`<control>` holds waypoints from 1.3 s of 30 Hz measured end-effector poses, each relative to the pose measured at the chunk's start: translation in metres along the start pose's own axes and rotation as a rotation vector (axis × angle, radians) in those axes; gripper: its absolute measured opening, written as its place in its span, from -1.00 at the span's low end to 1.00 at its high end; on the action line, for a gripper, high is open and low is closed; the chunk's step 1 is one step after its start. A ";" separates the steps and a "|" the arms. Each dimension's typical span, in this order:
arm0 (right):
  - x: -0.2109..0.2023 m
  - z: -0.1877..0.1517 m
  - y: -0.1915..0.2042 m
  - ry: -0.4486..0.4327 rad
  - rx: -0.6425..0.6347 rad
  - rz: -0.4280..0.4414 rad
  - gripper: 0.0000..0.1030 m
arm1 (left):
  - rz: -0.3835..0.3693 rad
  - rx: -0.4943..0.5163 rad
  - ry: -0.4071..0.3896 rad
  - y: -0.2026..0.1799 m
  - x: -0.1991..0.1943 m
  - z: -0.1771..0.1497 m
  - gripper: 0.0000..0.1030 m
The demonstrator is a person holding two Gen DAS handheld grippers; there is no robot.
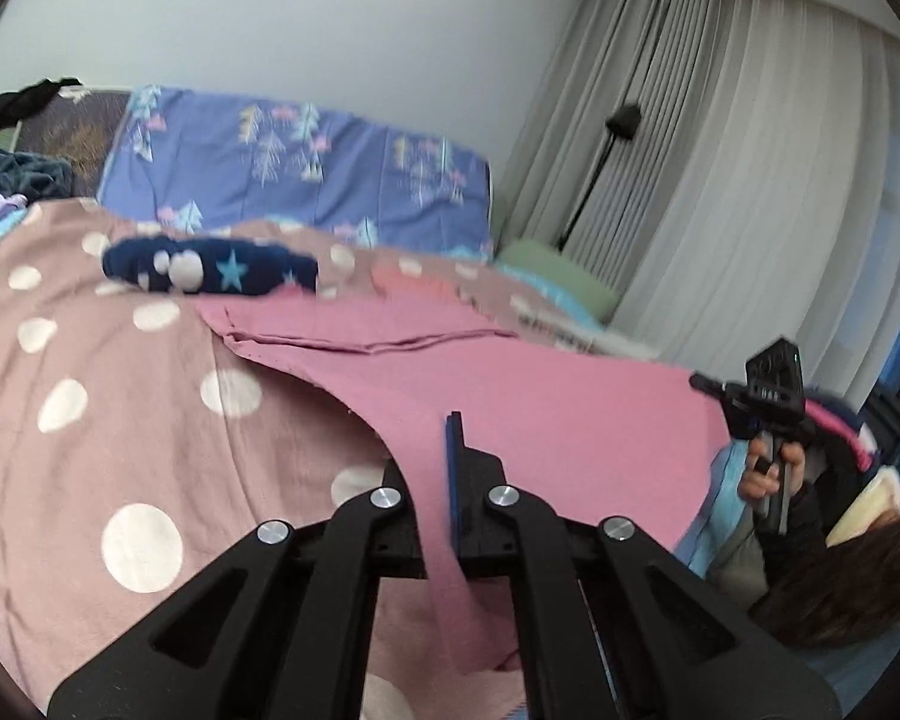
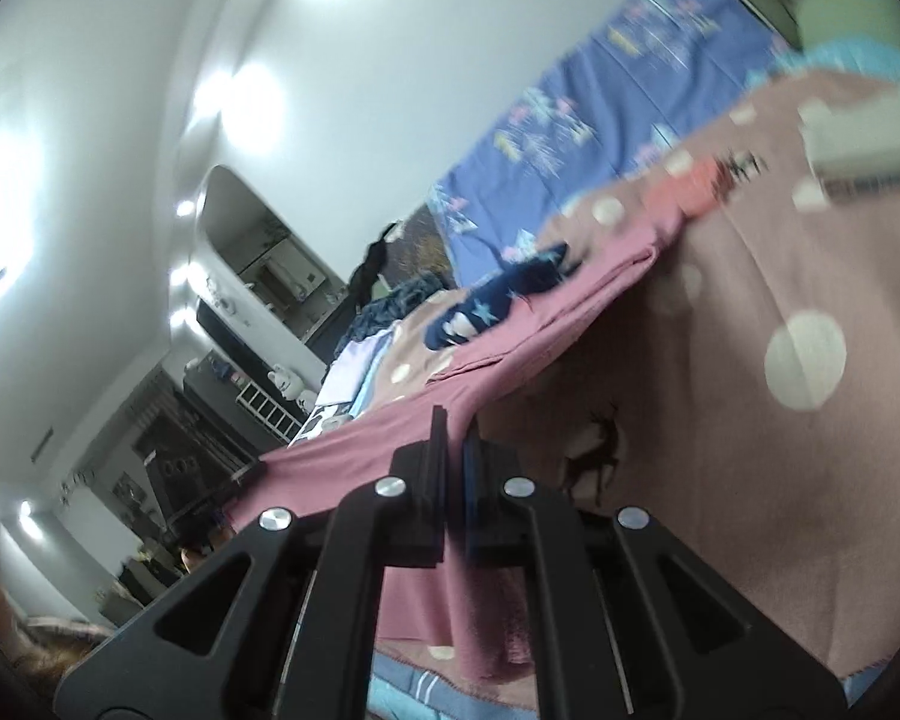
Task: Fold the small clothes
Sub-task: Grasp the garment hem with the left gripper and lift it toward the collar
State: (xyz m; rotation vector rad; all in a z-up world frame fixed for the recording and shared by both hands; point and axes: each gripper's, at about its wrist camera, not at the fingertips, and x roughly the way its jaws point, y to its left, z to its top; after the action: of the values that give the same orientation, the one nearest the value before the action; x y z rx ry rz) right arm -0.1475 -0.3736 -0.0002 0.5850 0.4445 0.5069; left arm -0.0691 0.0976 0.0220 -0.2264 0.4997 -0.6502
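Note:
A pink garment (image 1: 540, 384) stretches across the polka-dot bedspread (image 1: 90, 396), its far end lying in a flat fold. My left gripper (image 1: 438, 450) is shut on the garment's near left edge, the cloth hanging down between the fingers. In the right wrist view my right gripper (image 2: 455, 444) is shut on the same pink garment (image 2: 354, 456), which runs taut toward the left and away to the bed. The right gripper (image 1: 705, 383) also shows at the far right of the left wrist view, held by a hand (image 1: 768, 474). The near edge of the garment is lifted off the bed.
A navy star-print garment (image 1: 210, 267) lies beyond the pink one. Blue tree-print pillows (image 1: 306, 168) lean against the wall. A green cushion (image 1: 558, 276), grey curtains (image 1: 720, 180) and a lamp stand (image 1: 621, 120) are at the right. More clothes (image 1: 6, 180) sit far left.

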 end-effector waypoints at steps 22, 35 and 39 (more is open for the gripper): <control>0.074 0.055 -0.049 -0.020 0.079 -0.153 -0.91 | 0.119 -0.072 0.044 0.032 0.058 0.025 -0.98; 0.206 0.070 -0.168 0.166 0.205 -0.358 -0.91 | 0.252 -0.216 0.245 0.140 0.217 0.022 -0.98; 0.203 0.063 -0.175 0.175 0.219 -0.339 -0.79 | 0.237 -0.237 0.290 0.152 0.227 0.010 -0.98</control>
State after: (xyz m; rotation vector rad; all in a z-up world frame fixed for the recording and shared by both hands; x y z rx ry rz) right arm 0.1014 -0.4107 -0.1112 0.6616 0.7572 0.1851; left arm 0.1703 0.0742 -0.1076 -0.2926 0.8709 -0.3921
